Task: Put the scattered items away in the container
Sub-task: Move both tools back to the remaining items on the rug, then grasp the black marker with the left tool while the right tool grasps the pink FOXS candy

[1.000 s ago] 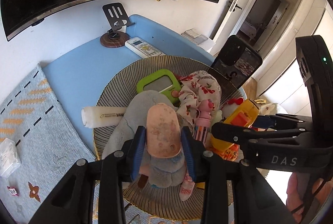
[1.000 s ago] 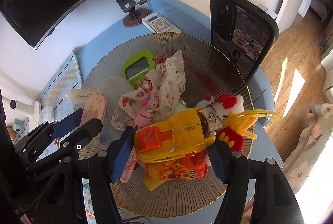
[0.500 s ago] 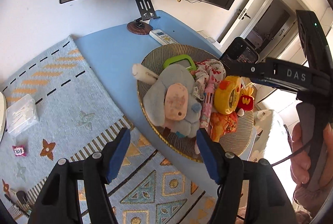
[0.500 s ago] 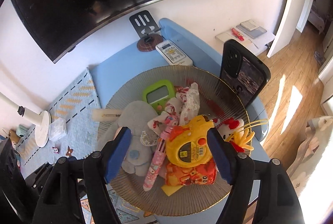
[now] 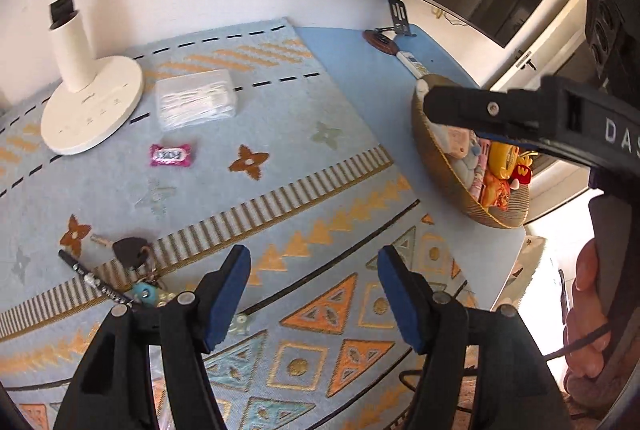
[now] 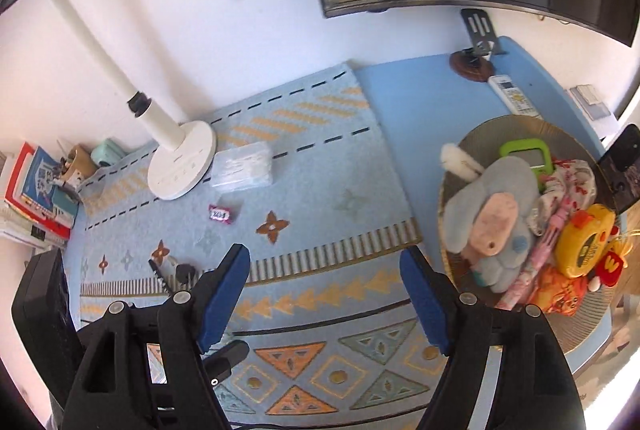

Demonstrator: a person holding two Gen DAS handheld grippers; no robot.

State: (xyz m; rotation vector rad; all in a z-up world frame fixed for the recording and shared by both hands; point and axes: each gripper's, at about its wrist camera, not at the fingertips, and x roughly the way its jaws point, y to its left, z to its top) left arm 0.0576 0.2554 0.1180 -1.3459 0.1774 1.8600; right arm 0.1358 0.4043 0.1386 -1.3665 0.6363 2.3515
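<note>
Both grippers pulled back from the bowl since a half-second ago. Left gripper and right gripper: jaws open, empty, over the patterned mat. Plush and yellow toy lie in the bowl at table's right. Candy, keys and clear box on the mat near the lamp base.
</note>
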